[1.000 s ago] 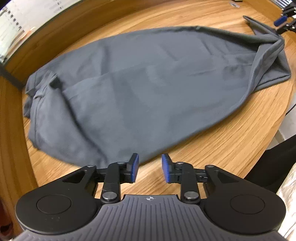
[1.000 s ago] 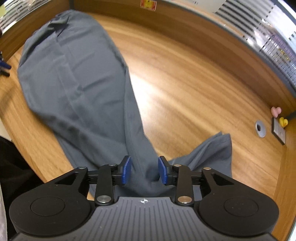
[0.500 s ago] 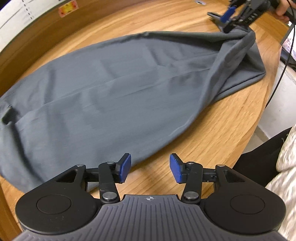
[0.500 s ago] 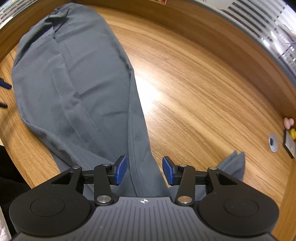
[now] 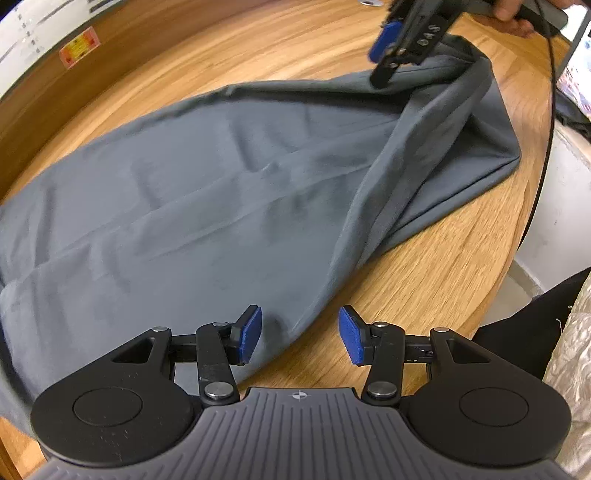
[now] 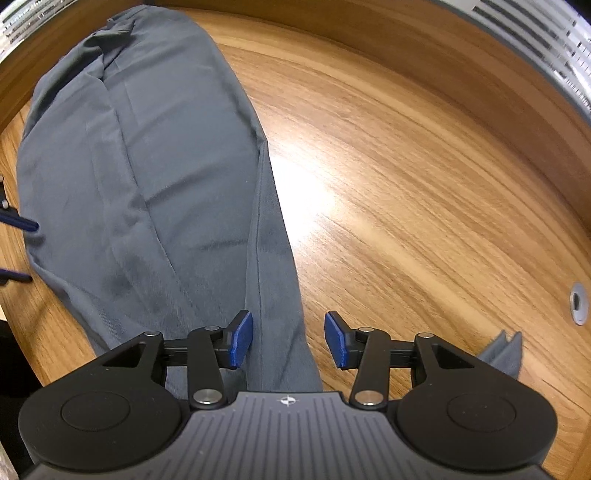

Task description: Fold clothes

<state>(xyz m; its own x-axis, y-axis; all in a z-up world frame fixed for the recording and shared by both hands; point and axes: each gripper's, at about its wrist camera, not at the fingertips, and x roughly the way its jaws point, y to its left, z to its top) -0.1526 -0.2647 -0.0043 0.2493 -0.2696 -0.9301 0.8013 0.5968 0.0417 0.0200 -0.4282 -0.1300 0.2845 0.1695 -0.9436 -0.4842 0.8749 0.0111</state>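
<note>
Both tongs stand part open over the cloth and neither has hold of anything. Left tongs (image 5: 300, 334): blue pads apart, jaws lately widened and then drawn in a little; the near edge of the grey garment (image 5: 207, 206) lies in the gap below, but the pads do not press on it. Right tongs (image 6: 288, 339): blue pads apart to a like degree, jaws lately widened and now steady; a narrow run of the same garment (image 6: 147, 177) passes under the gap, closer to the left pad, and no pad bears on it.

Garment: grey, long, spread along the round wooden table (image 5: 443, 280). In the left wrist view it lies as a broad flat sheet with a lengthwise seam, its far end gathered into folds beneath the right tongs (image 5: 391, 40), which are seen there from the side with one blue pad showing. A hand (image 5: 513, 16) grips that tool at the top edge of the view, and a dark cable (image 5: 546, 147) hangs from it past the table rim.

In the right wrist view the garment runs from the far rim of the table (image 6: 424, 206) down to the camera, wide at the far end and narrowing near the tongs. A small corner of grey cloth (image 6: 506, 350) shows apart at the right, beside the tool. The blue pad tips of the left tongs (image 6: 18, 221) show at the left edge, by the garment's side. A metal grommet (image 6: 578, 302) is set in the tabletop at the right
</note>
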